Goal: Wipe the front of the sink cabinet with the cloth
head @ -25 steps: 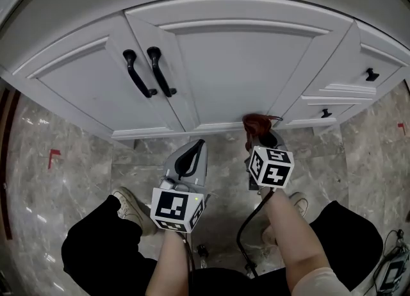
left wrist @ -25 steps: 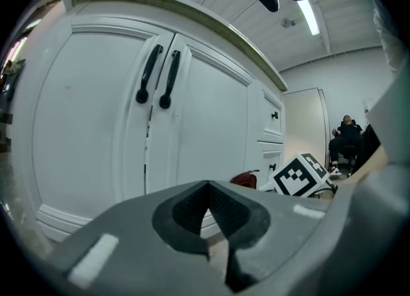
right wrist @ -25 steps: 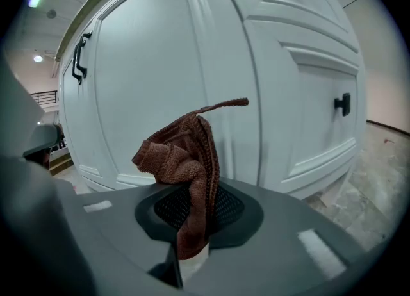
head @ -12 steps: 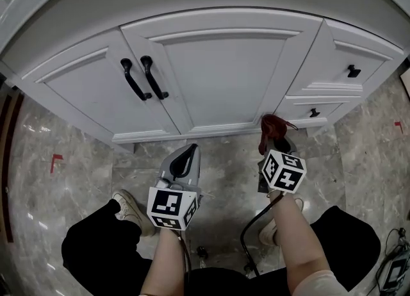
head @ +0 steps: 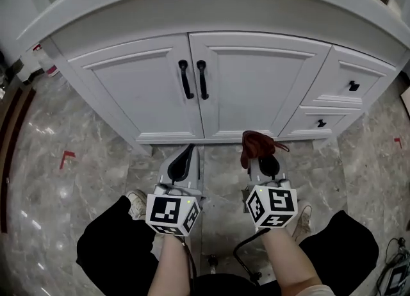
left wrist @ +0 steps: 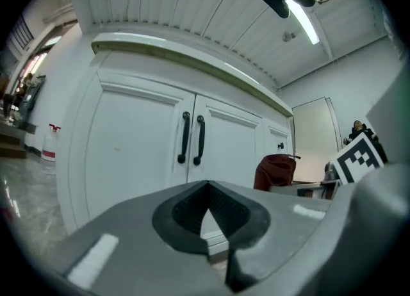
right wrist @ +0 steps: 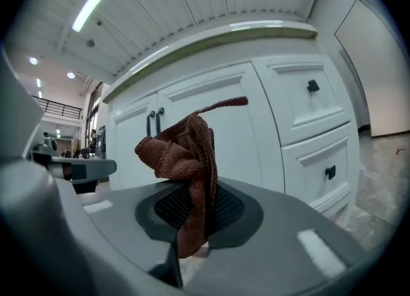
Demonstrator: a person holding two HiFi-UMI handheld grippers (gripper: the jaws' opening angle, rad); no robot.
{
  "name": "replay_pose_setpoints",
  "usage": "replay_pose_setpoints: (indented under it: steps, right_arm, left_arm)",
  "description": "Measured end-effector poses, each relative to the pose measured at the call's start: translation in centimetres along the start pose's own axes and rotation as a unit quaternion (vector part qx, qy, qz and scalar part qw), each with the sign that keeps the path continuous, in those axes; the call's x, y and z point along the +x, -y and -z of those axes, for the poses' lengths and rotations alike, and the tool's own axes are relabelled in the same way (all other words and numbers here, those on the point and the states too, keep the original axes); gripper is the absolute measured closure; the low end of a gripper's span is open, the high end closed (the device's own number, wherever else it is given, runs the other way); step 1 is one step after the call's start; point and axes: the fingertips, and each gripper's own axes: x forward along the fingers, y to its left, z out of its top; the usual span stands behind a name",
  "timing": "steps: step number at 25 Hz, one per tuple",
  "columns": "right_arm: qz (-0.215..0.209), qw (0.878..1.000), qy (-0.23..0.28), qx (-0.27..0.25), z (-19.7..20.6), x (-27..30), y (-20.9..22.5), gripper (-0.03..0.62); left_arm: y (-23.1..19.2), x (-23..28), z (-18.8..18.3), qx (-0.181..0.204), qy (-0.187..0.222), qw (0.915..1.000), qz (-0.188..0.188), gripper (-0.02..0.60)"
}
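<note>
The white sink cabinet (head: 237,90) has two doors with black handles (head: 193,79) and two small drawers at the right. A rust-brown cloth (head: 255,147) is bunched up in my right gripper (head: 259,154), which is shut on it and held low, a little off the cabinet's base. In the right gripper view the cloth (right wrist: 186,173) stands up from between the jaws in front of the cabinet (right wrist: 256,134). My left gripper (head: 184,160) is shut with nothing in it and points at the cabinet base. In the left gripper view the door handles (left wrist: 192,138) show ahead.
Grey marble floor (head: 77,186) runs all around, with red tape marks (head: 66,157) at the left. A bottle (head: 45,61) stands by the cabinet's left end. The person's shoes (head: 136,202) and dark trousers are below the grippers. A cable (head: 246,250) hangs from the right gripper.
The view has drawn back from the cabinet, so more of the doors and countertop shows. The right gripper with the cloth has come off the cabinet base and sits lower.
</note>
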Motion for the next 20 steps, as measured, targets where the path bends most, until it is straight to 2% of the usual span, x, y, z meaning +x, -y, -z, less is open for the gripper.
replay_pose_setpoints:
  steps: [4,8,13,20]
  right_arm:
    - [0.007,0.998,0.041,-0.04,-3.0,-4.1,-3.6,0.51]
    - [0.027,0.995,0.067,-0.072,-4.8,-9.0,-6.6,0.508]
    - [0.041,0.993,0.07,-0.089,-5.5,-16.3,-10.4,0.508]
    - [0.042,0.992,0.068,-0.096,-6.1,-23.3,-13.9,0.508]
  left_arm:
    - [-0.2,-5.1,-3.6,0.034,0.039,0.9986,-0.013,0.581]
    - [-0.4,-11.4,-6.3,0.048,0.065,0.9965,-0.024,0.581]
    - [0.3,-18.3,-8.7,0.03,0.089,0.9954,-0.016,0.581]
    - [3.4,-25.5,-9.5,0.075,0.09,0.993,0.009,0.581]
